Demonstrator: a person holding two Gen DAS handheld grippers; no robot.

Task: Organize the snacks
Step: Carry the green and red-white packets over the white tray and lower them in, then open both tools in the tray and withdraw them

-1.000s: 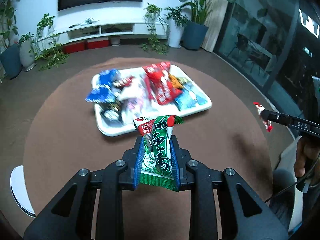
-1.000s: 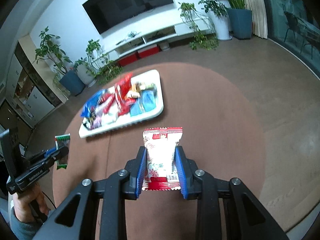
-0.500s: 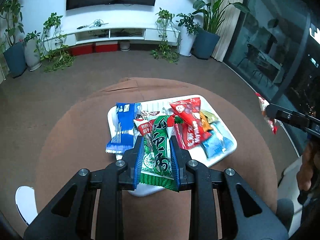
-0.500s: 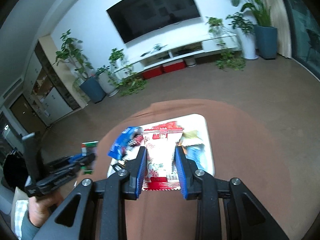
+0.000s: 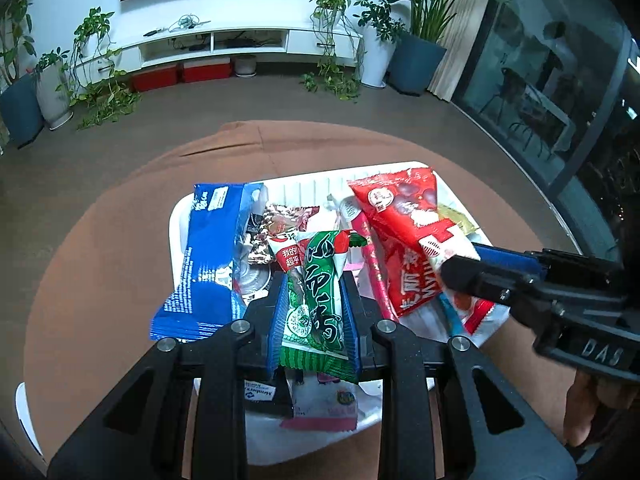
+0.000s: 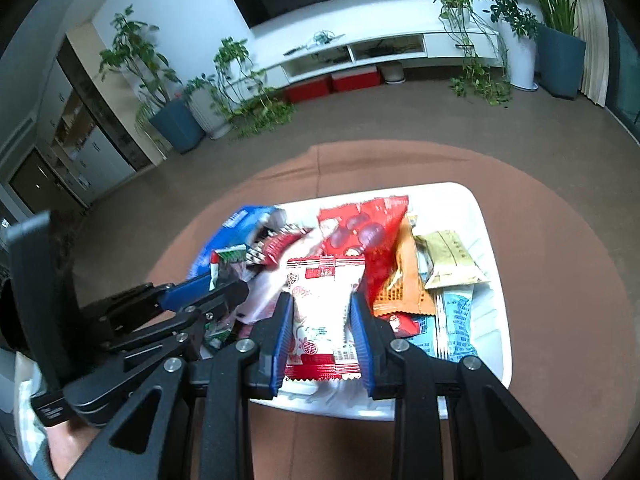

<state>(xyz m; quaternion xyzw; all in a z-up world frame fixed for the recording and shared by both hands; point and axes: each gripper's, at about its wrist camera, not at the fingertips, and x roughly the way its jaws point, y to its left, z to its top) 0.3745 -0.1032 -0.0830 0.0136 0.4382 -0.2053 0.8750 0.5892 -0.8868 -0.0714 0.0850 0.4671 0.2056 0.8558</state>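
**Both packets now over the tray, neither let go**

The left gripper [image 5: 316, 312] is clamped on a green snack packet [image 5: 320, 304], its blue pads pressing both long edges, and the right gripper [image 6: 322, 332] is clamped the same way on a white-and-red snack packet [image 6: 322, 312]. A second ago both hung above bare brown tablecloth [image 5: 100, 264] with the white tray [image 6: 486, 240] well ahead in the upper middle of each view. Half a second ago the tray had slid to just beyond the fingertips. Now it fills the centre and lower half of both views, so each packet sits directly above the heap.

That heap holds a blue biscuit pack [image 5: 208, 264] at the tray's left, a large red bag [image 5: 404, 236] to the right of centre, and an orange packet [image 6: 404, 280], a gold sachet [image 6: 452, 260] and a pale blue wrapper [image 6: 456, 328] toward the right side.

The two grippers have also closed in on each other: the right one now reaches into the left view from the right edge, its tip touching or just over the red bag. The carry looks finished; releasing both packets onto the pile seems the step left.
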